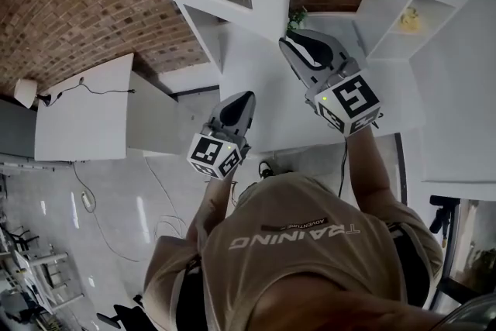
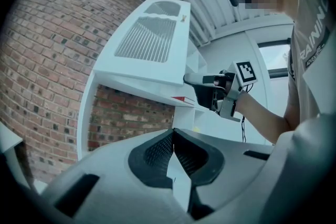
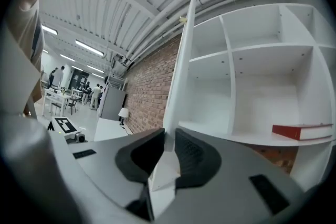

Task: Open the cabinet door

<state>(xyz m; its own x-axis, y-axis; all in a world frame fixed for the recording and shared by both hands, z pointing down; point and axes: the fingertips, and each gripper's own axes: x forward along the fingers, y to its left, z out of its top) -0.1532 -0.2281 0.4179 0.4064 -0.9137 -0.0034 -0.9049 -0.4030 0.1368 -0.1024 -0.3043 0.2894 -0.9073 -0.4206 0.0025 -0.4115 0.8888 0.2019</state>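
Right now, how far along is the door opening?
Mostly done: the cabinet door stands swung out, baring shelves and a red book. In hand: the right gripper is shut on the door's edge. Remaining: perhaps swing wider, then release.

Bright, even light; dark, fisheye-warped edges.

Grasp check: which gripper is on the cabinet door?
The right gripper: the edge of the cabinet door sits between its jaws. The left gripper is shut on nothing.
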